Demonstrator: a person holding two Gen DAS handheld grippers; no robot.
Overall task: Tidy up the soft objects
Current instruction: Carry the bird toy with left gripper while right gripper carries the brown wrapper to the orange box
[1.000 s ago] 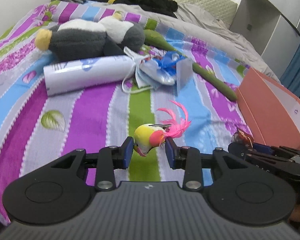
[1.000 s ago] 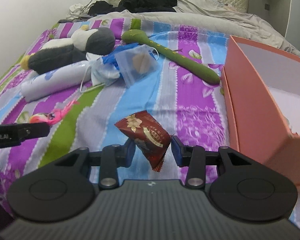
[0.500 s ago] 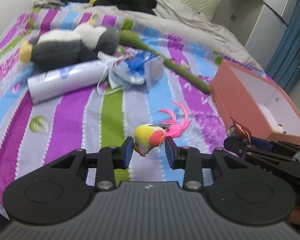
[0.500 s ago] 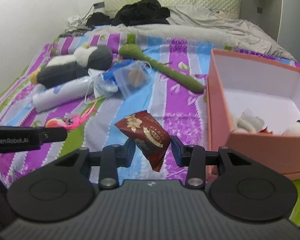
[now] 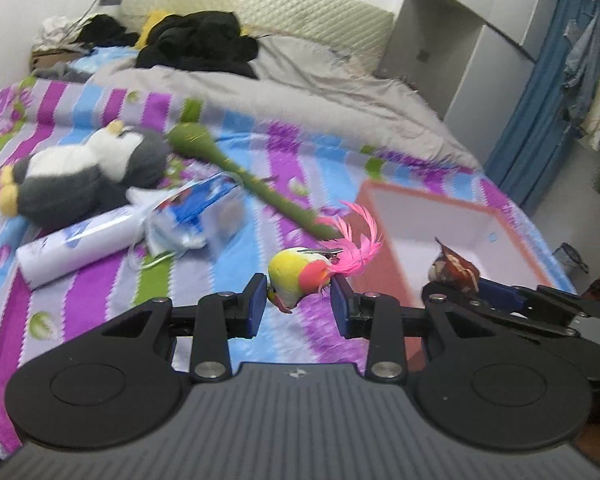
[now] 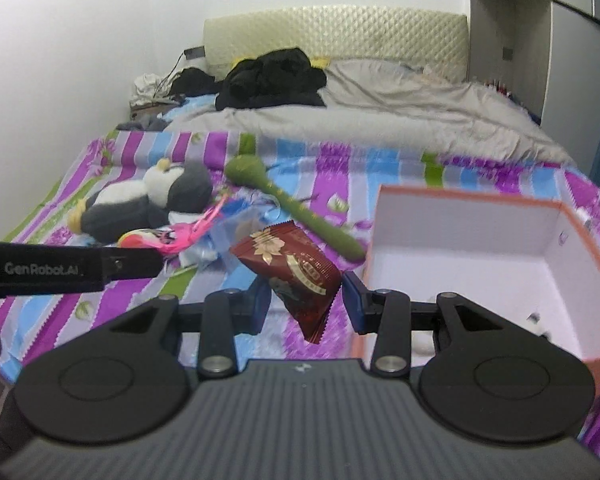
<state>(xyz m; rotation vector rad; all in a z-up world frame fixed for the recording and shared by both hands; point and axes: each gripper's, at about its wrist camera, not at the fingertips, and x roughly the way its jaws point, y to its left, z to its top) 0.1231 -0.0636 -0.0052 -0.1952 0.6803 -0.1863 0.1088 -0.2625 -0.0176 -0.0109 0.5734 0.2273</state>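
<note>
Soft objects: a small yellow-and-pink plush bird with pink tail feathers point(image 5: 300, 280) and a dark red foil snack packet point(image 6: 296, 270) are carried above the striped bedspread point(image 5: 100, 300).
Left tongs point(image 5: 299, 306): clamped on the bird's body, so the feathers are kept free of the pads.
Right tongs point(image 6: 306, 300): clamped across the packet's middle, its crimped end left hanging below.
Orange cardboard box with white lining point(image 6: 580, 240): set open-topped at the bed's right side, apparently as the collection bin; small pale items seem to lie inside, though blur prevents certainty.
Left on the bed: a grey-and-white plush penguin point(image 5: 88, 176), a long green plush stem point(image 5: 260, 188), a white rolled pack point(image 5: 72, 248).
Step judged: both items are being brought toward the box for release.
</note>
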